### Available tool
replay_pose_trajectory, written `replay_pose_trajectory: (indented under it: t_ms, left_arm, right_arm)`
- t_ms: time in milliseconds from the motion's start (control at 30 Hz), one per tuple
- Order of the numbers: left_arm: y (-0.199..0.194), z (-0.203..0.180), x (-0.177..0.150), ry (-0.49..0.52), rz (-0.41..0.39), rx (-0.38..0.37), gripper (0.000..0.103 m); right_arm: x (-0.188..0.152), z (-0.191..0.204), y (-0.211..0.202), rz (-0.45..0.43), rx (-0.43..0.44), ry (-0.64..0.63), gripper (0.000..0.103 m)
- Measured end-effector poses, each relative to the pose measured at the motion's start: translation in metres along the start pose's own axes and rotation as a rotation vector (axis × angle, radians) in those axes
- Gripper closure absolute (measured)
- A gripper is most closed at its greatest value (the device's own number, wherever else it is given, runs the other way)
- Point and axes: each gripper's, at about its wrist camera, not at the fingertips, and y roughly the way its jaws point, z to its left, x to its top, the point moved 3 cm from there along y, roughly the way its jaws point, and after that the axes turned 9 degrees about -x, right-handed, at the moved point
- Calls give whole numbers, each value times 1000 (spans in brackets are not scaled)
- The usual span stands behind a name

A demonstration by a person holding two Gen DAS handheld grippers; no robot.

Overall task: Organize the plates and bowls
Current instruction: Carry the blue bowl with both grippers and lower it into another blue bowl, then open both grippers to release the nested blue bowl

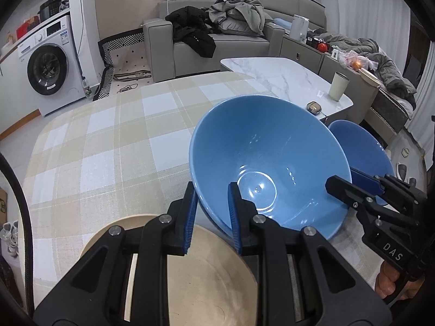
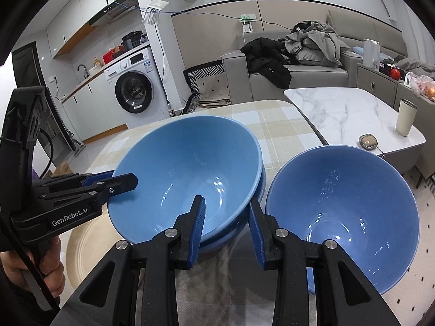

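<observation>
My left claw (image 1: 213, 212) is clamped on the near rim of a blue bowl (image 1: 269, 163), one pad outside the wall and one inside, and the bowl tilts with its mouth toward me. In the right wrist view that bowl (image 2: 187, 168) sits nested in a second blue bowl, whose rim (image 2: 261, 182) shows just beneath it on the right. My right claw (image 2: 227, 225) grips the right side of this pair, left pad inside the top bowl, right pad against the outer wall of the lower one. A third blue bowl (image 2: 345, 212) stands just beside the pair, to its right. A cream plate (image 1: 206, 271) lies below my left claw on the checked cloth (image 1: 108, 135) that covers the counter. I cannot tell whether the nested bowls touch the cloth.
</observation>
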Motion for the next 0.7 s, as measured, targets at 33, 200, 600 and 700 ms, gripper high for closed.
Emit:
replay_pose_trajectory:
  t_ms: [33,200,600,700]
  left_arm:
    - [4,1,1,1,3,1,84]
    - [17,5,0,8,12,16,84]
    - [34,13,-8,10,32,39,84]
    - [37,15,-8,14,34,41,84]
  right_arm:
    - [0,1,1,-4,-6,-6,71]
    - [-1,1,5,-10,-28,-28,71]
    - [-4,3,9,-29,-77,-56,70]
    - [-3,2,10,-24,-74,-52,70]
